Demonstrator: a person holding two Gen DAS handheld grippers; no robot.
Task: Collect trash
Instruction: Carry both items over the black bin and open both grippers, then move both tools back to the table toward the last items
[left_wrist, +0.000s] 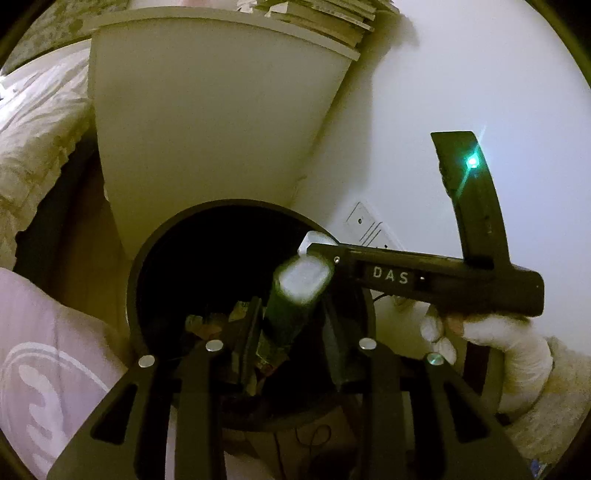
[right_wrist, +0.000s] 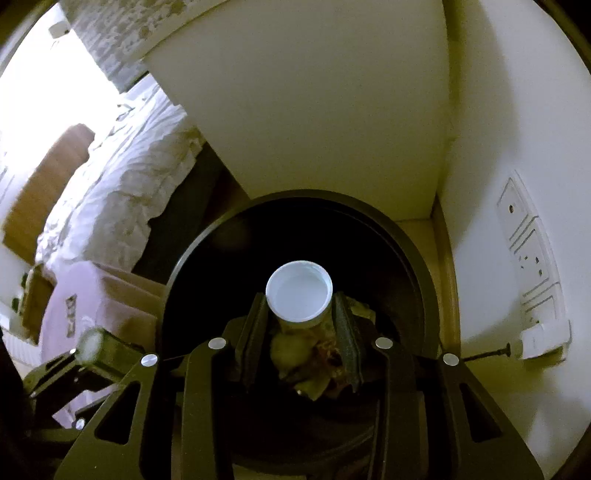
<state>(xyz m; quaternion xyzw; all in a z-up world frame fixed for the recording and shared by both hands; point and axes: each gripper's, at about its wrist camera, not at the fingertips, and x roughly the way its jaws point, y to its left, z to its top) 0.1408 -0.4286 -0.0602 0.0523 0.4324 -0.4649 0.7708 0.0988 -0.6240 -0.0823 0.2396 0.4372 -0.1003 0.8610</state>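
Note:
A round black trash bin (left_wrist: 155, 258) stands on the floor, also in the right wrist view (right_wrist: 406, 243), with crumpled trash at its bottom. My left gripper (left_wrist: 291, 314) is shut on a dark green tube with a white end (left_wrist: 295, 295), held over the bin's mouth. My right gripper (right_wrist: 301, 317) is shut on a white cup (right_wrist: 299, 291), open end toward the camera, also over the bin. In the left wrist view the right gripper's body (left_wrist: 443, 277) reaches in from the right, held by a white-gloved hand (left_wrist: 517, 362).
A white cabinet (left_wrist: 207, 129) stands just behind the bin, against a white wall with a socket plate (right_wrist: 532, 254). A bed with white crumpled bedding (right_wrist: 122, 192) lies to the left. A pale pink bag or box (left_wrist: 48, 354) sits left of the bin.

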